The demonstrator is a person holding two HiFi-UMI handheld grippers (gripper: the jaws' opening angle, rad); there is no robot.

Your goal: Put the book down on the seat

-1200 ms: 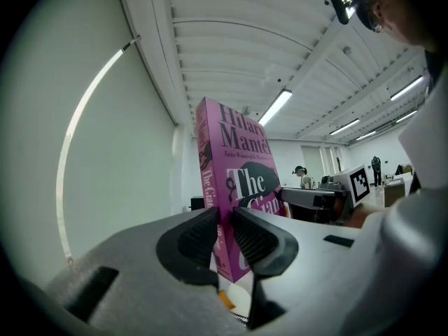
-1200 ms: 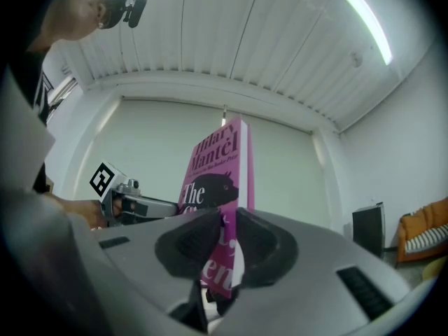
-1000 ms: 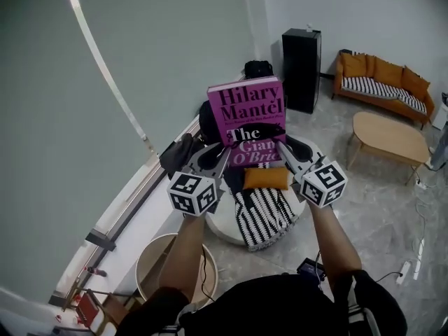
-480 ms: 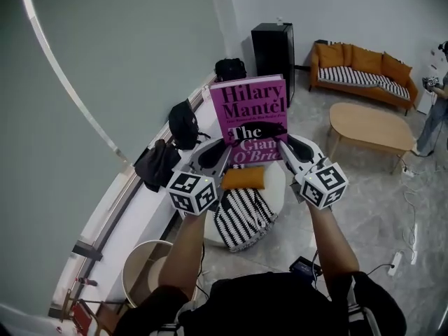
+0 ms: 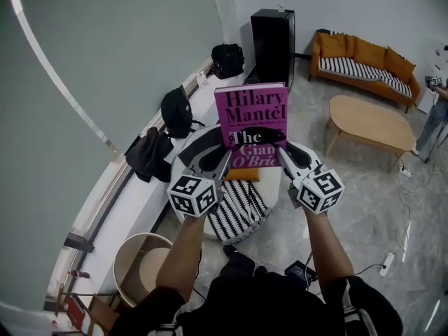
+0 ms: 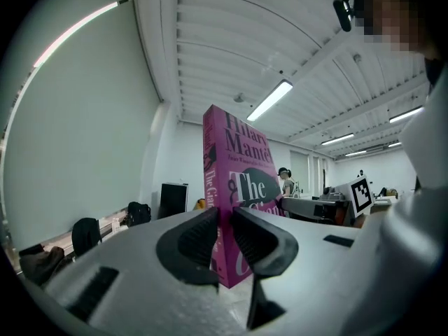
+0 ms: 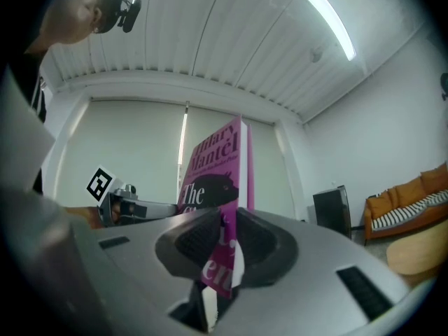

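Grey stone-look floor (image 5: 364, 194) under us, cables at its right edge.

Nearest: left gripper (image 5: 225, 150) and right gripper (image 5: 281, 148), both about level. Each is clamped on a lower corner of the magenta paperback book (image 5: 250, 110), which stands upright in the air between them, cover toward us. Both gripper views show the pads pressing it, left at the spine side and right at the page side.

Just beyond and below: white round seat (image 5: 203, 140) carrying an orange cushion (image 5: 241, 176) and a black-and-white striped throw (image 5: 236, 212). The book is above the seat, not on it.

Risks, as we judge them:
- The grip sits low on a tall book, so it may pivot or slip if either hand tilts.
- Opening one gripper ahead of the other would let the book twist and drop.
- Cushion and throw make an uneven landing, and the book could slide off to the floor.
- The book screens part of the seat from the head view.

Farther: black backpacks (image 5: 175, 110) on the wall ledge, oval wooden table (image 5: 367, 121), black cabinet (image 5: 273, 37), orange sofa (image 5: 364, 58).
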